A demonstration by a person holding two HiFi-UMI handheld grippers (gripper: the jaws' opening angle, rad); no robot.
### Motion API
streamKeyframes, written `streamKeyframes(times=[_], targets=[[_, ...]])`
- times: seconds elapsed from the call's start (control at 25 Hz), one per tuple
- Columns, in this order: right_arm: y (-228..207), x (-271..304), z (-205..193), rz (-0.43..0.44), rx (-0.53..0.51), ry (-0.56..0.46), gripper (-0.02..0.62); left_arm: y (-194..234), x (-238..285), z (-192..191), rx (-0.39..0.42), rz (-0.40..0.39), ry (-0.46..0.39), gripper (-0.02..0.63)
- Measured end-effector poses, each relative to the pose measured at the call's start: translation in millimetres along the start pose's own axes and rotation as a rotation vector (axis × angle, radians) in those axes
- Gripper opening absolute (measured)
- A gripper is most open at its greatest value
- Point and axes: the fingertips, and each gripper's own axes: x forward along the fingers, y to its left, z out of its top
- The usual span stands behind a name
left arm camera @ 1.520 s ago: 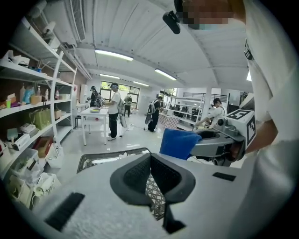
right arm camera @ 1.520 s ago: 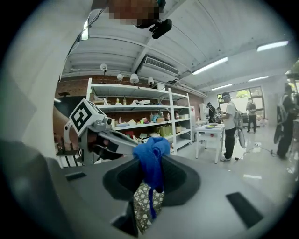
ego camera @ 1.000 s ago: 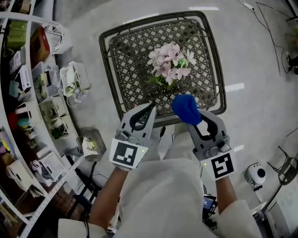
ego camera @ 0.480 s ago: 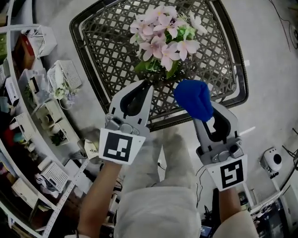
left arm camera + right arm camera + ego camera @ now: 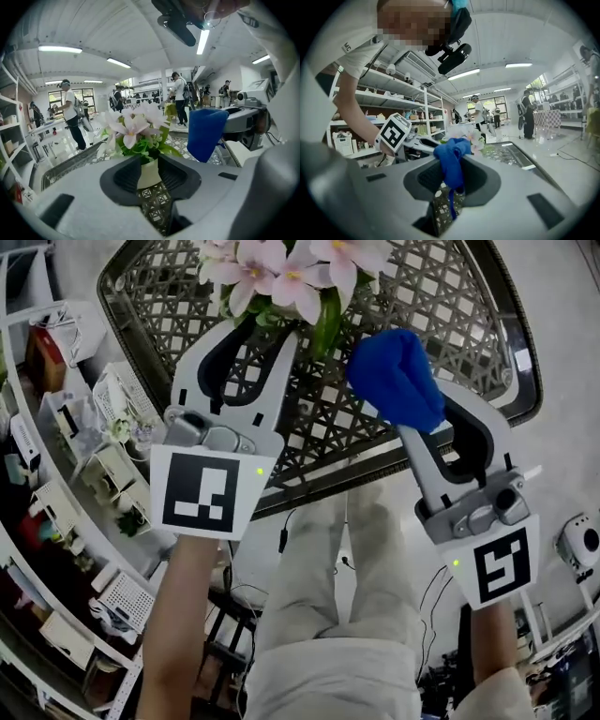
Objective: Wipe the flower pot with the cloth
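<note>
L gripper (image 5: 267, 334) & R gripper (image 5: 427, 423) have closed in on flowers (image 5: 281, 277) at frame top. L jaws narrowly apart, pot (image 5: 149, 172) between; R jaws pinch cloth (image 5: 394, 376), upper right. Prob. best: brace pot, wipe lightly.

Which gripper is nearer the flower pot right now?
Left. The left gripper has the white flower pot between its open jaws. The right gripper, shut on the blue cloth, is off to the pot's right, beside the flowers.
</note>
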Motion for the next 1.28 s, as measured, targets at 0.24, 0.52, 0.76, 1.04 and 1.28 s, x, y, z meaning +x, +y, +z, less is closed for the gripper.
streamKeyframes(times=[0.24,0.52,0.76,1.04,1.28], targets=[[-7.4,9.6,-13.9,-0.007,-0.011,0.005,0.098,19.0,15.2,0.0,0.030,0.036,-0.029,0.055],[-13.8,20.6,-21.6,-0.013,-0.015,0.009,0.098,21.4,28.2,-3.9,0.014,0.031,-0.058,0.046],[-25.3,32.0,-30.4,-0.019,-0.024,0.028,0.098,23.6,26.9,-4.6,-0.003,-0.029,-0.057,0.037],[-47.7,47.0,-39.8,-0.030,-0.051,0.060,0.098,25.5,36.3,-4.1,-0.026,-0.063,-0.037,0.035],[-63.7,64.5,-43.6,-0.038,-0.072,0.084,0.098,23.2,43.4,-3.1,-0.092,-0.111,-0.046,0.029]])
